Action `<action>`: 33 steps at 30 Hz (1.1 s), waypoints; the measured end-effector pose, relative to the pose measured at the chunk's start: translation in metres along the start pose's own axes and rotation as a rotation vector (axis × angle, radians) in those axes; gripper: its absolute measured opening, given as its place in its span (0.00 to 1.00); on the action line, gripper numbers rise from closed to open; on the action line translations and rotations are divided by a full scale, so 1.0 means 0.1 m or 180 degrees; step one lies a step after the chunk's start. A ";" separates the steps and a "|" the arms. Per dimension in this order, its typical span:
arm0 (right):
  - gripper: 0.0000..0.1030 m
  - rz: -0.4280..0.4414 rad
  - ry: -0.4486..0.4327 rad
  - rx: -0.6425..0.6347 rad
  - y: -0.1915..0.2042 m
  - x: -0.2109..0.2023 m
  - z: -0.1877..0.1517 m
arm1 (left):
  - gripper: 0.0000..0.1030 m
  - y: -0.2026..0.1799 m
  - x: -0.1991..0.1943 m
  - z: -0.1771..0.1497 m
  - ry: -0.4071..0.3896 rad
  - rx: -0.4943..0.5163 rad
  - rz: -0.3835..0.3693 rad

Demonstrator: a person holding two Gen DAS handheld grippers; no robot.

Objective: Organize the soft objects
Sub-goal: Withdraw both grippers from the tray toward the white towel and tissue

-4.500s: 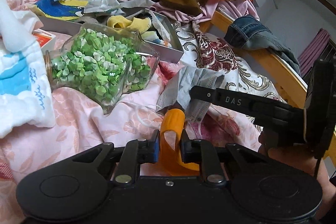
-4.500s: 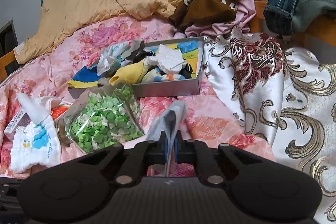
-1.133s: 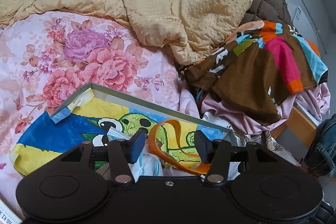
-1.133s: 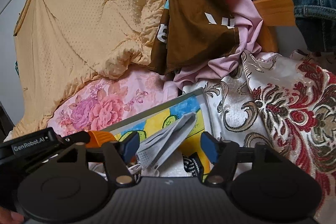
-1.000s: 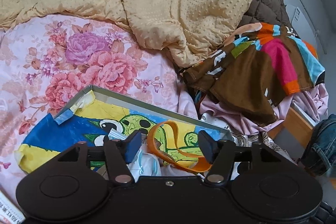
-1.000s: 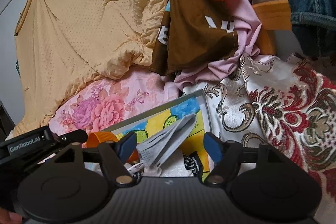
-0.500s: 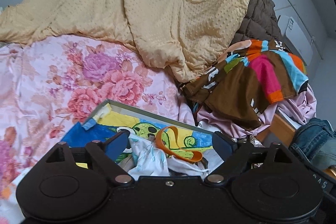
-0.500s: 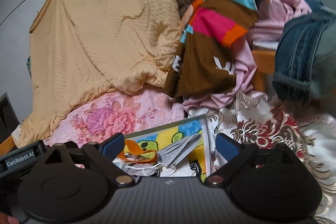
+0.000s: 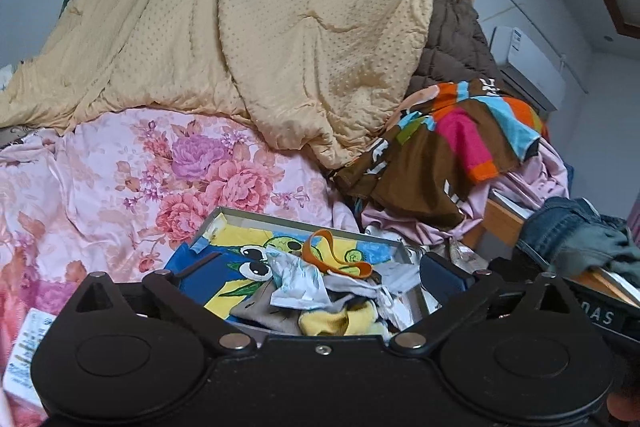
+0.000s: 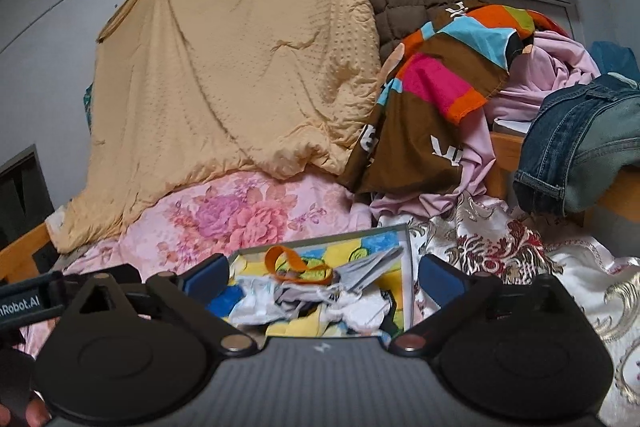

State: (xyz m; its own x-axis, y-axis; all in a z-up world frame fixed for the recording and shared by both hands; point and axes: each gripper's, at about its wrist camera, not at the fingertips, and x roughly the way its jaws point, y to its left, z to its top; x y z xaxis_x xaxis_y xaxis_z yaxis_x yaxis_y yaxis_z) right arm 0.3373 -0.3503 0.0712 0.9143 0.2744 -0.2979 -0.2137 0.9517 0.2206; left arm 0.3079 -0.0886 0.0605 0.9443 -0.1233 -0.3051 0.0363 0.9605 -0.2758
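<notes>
A shallow grey box (image 9: 280, 219) (image 10: 408, 267) with a cartoon print lies on the floral bed. Inside it lie an orange band (image 9: 334, 255) (image 10: 296, 269), a grey face mask (image 10: 372, 267), a white patterned cloth (image 9: 298, 283) and a yellow sock (image 9: 340, 321). My left gripper (image 9: 320, 275) is open and empty, raised above the box's near side. My right gripper (image 10: 322, 279) is open and empty, also raised over the box. The left gripper's body shows at the left edge of the right wrist view (image 10: 24, 301).
A yellow dotted blanket (image 9: 248, 39) hangs behind the bed. A brown, pink and orange garment (image 9: 448, 151) and pink cloth lie right of the box. Jeans (image 10: 580, 143) hang over the wooden bed rail at right. A white packet (image 9: 24, 355) lies at the left.
Both grippers opened wide, leaving the orange band and the grey mask in the box, then rose and drew back from it.
</notes>
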 end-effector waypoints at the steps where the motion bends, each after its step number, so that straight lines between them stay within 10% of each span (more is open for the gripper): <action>1: 1.00 0.0007 0.0016 -0.0009 0.03 -0.04 -0.04 | 0.99 0.01 -0.05 -0.02 0.0004 0.0009 -0.0007; 33: 1.00 0.0311 0.0374 -0.0566 0.85 -0.77 -1.02 | 0.99 1.02 -1.11 -0.90 0.0343 -0.0358 0.0160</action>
State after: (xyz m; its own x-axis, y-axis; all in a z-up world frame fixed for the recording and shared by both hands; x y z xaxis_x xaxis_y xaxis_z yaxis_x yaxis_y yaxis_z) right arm 0.2135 -0.2760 0.0182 0.8421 0.3707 -0.3917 -0.3660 0.9263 0.0897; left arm 0.1780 0.0009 -0.0158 0.9032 -0.1075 -0.4155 -0.0528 0.9329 -0.3562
